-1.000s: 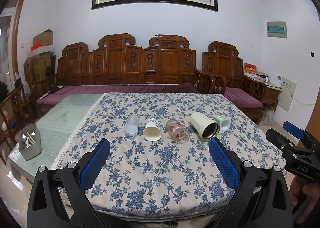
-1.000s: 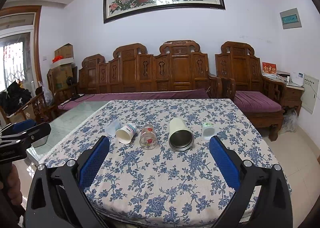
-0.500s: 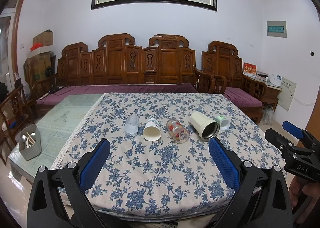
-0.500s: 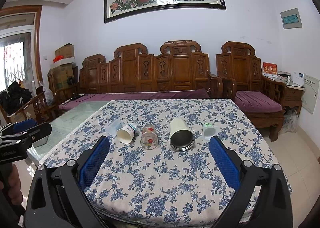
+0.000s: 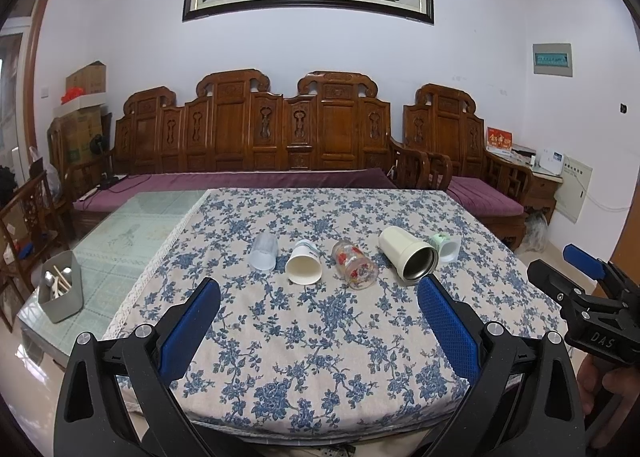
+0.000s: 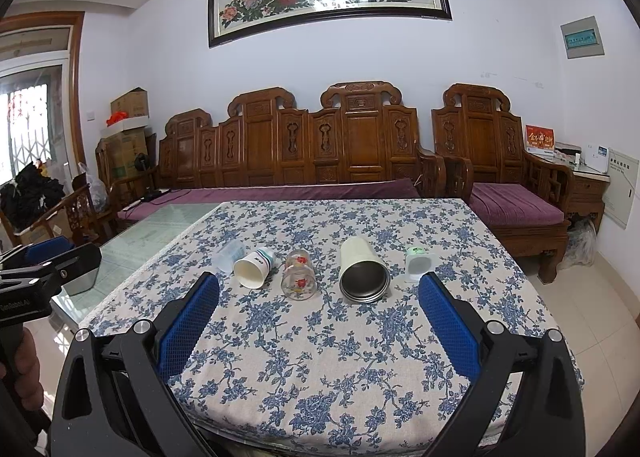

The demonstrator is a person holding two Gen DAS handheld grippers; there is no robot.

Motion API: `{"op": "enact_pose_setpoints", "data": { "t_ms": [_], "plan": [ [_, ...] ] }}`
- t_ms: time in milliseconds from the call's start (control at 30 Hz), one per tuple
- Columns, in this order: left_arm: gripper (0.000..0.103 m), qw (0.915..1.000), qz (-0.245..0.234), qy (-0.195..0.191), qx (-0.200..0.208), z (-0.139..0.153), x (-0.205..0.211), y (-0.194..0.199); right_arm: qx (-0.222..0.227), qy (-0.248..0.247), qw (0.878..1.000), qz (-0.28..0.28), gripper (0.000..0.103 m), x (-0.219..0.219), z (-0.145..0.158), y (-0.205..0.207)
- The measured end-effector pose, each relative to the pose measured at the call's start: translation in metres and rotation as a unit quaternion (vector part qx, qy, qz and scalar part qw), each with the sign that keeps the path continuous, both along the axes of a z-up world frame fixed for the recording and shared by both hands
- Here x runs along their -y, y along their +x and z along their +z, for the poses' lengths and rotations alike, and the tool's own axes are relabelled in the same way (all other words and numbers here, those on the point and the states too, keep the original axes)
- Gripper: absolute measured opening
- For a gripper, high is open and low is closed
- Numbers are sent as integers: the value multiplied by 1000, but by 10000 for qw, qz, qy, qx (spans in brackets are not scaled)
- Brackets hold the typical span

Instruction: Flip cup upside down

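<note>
Several cups lie on their sides in a row on the floral tablecloth (image 5: 320, 337): a clear plastic cup (image 5: 264, 251), a white paper cup (image 5: 304, 265), a flowered glass (image 5: 355, 269), a cream steel-lined tumbler (image 5: 407, 259) and a small green-white cup (image 5: 446, 245). The same row shows in the right wrist view: plastic cup (image 6: 229, 255), paper cup (image 6: 255, 267), glass (image 6: 299, 275), tumbler (image 6: 362, 271), small cup (image 6: 418, 265). My left gripper (image 5: 318, 321) is open and empty, short of the row. My right gripper (image 6: 318, 321) is open and empty, also short of the cups.
A grey bin with utensils (image 5: 62, 291) sits on the bare glass tabletop (image 5: 132, 229) at the left. A carved wooden sofa (image 5: 280, 137) stands behind the table. The right gripper's body (image 5: 592, 309) shows beyond the table's right edge.
Both grippers have crept slightly toward the table; the cups have not moved and both jaws stay open.
</note>
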State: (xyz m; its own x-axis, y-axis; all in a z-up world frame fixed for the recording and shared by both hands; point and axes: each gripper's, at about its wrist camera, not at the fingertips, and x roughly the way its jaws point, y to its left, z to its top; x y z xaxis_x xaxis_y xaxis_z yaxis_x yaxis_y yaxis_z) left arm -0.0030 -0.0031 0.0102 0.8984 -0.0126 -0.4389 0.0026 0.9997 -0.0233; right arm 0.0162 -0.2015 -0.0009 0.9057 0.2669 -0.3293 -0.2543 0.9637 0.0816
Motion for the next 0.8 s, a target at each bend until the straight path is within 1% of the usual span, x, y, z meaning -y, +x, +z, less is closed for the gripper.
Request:
{"op": "enact_pose_setpoints", "data": {
  "t_ms": [300,500,567,667,800],
  "plan": [
    [95,10000,-5,-3,-11,0,-1,0,1,-12,10000,-1,100,-1,0,0],
    [95,9999,-14,-23,-125,-5,-2,5,-59,-12,10000,0,100,-1,-4,2],
    [95,9997,-20,-30,-221,-11,-4,9,-81,-10,10000,-2,100,1,-7,3],
    [95,9987,-84,-20,-506,-22,-4,21,-190,0,9998,-29,100,5,-14,10],
    [95,9956,-173,161,-907,-41,-1,40,-356,-76,9993,-69,100,10,-26,28]
  ]
}}
